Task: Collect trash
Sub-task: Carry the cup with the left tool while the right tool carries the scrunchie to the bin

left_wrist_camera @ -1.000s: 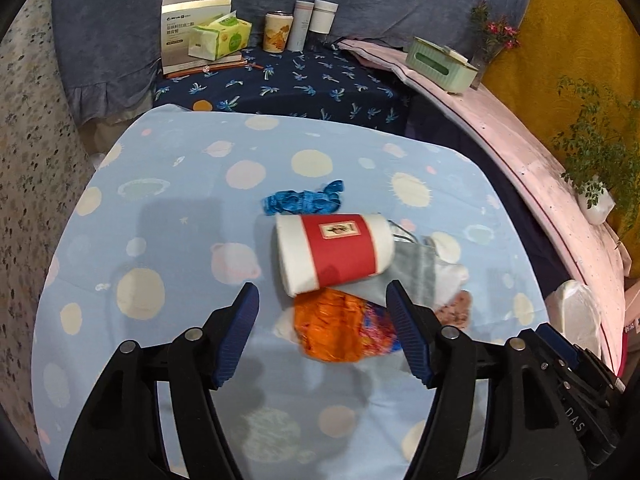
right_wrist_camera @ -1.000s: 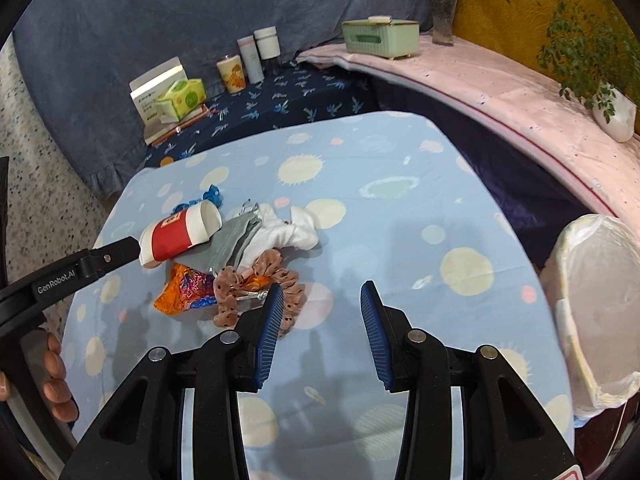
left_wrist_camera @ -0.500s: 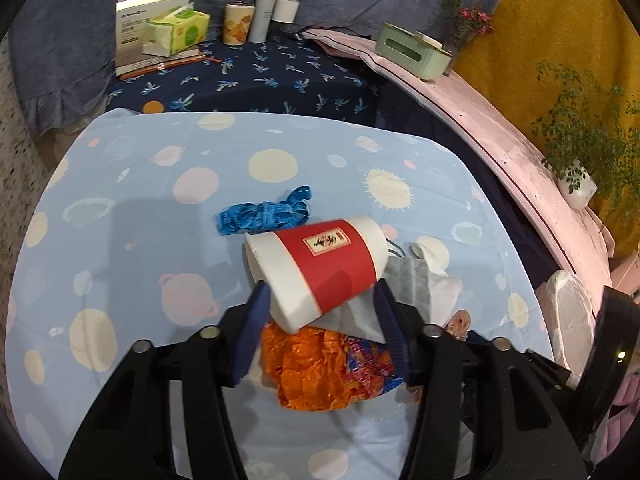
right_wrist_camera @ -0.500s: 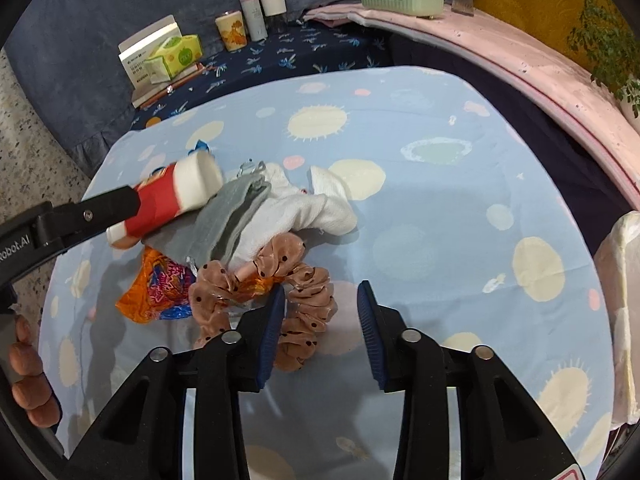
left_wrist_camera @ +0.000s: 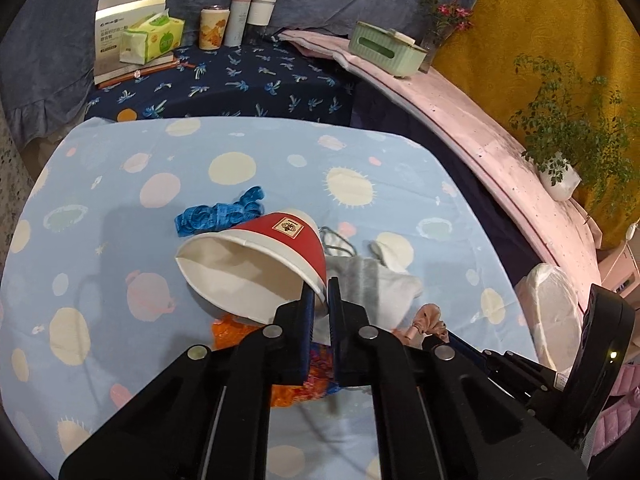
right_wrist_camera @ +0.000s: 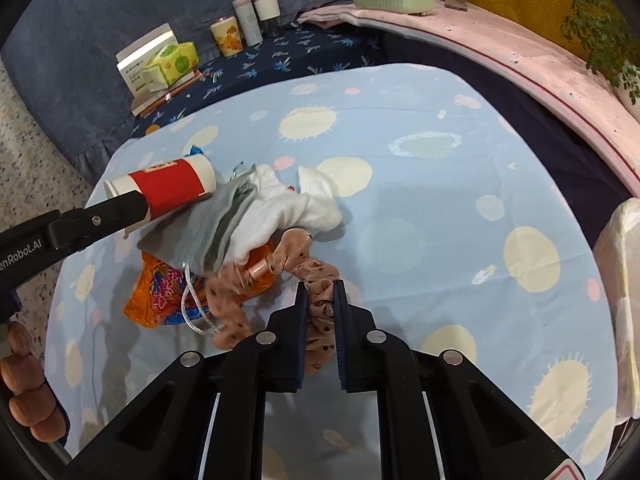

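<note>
1. Left wrist view: the left gripper [left_wrist_camera: 319,300] has its jaws closing on the rim of a red and white paper cup [left_wrist_camera: 256,264], and its blue pads pinch the cup wall flat at that spot. The cup lies tilted with its open mouth turned toward the camera.
2. Under and beside the cup, near the middle of a light blue tablecloth [left_wrist_camera: 100,184] printed with suns and planets, lies a small heap: an orange snack wrapper [left_wrist_camera: 230,330], a grey and white sock [left_wrist_camera: 372,284] and a crumpled blue ribbon [left_wrist_camera: 218,216] just behind the cup.
3. Right wrist view: the right gripper [right_wrist_camera: 321,312] has its jaws closing on a pink dotted scrunchie [right_wrist_camera: 318,278], with the fabric squeezed between the blue pads.
4. The scrunchie trails left from the pads and touches the orange wrapper and the sock.
5. At the right edge of the tablecloth stands a bin lined with a white bag [right_wrist_camera: 624,300].
6. A person's fingers [right_wrist_camera: 26,396] show at the lower left, holding the left gripper's handle.
</note>
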### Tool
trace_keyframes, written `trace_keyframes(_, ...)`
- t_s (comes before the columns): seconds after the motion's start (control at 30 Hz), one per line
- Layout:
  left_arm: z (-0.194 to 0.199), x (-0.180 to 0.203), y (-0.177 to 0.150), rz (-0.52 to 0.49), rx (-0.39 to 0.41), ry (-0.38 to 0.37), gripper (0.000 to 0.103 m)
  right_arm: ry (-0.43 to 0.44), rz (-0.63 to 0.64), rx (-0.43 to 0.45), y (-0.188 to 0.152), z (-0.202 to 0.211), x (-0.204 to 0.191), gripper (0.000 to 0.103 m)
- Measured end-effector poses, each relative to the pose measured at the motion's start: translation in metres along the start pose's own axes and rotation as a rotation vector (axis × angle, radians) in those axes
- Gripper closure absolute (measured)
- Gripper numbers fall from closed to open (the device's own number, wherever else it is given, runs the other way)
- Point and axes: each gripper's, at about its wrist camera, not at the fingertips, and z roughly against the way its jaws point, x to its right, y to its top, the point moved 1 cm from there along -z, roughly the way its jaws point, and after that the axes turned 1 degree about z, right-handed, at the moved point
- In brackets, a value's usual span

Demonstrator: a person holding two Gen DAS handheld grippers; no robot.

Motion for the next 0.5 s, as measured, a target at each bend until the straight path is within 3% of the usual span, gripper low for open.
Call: trace_keyframes(0.5, 0.048, 0.088, 0.008, -0.089, 0.083, -0.072, 0.097, -0.008, -0.056, 0.194, 0.021, 0.100, 0.043, 0.092)
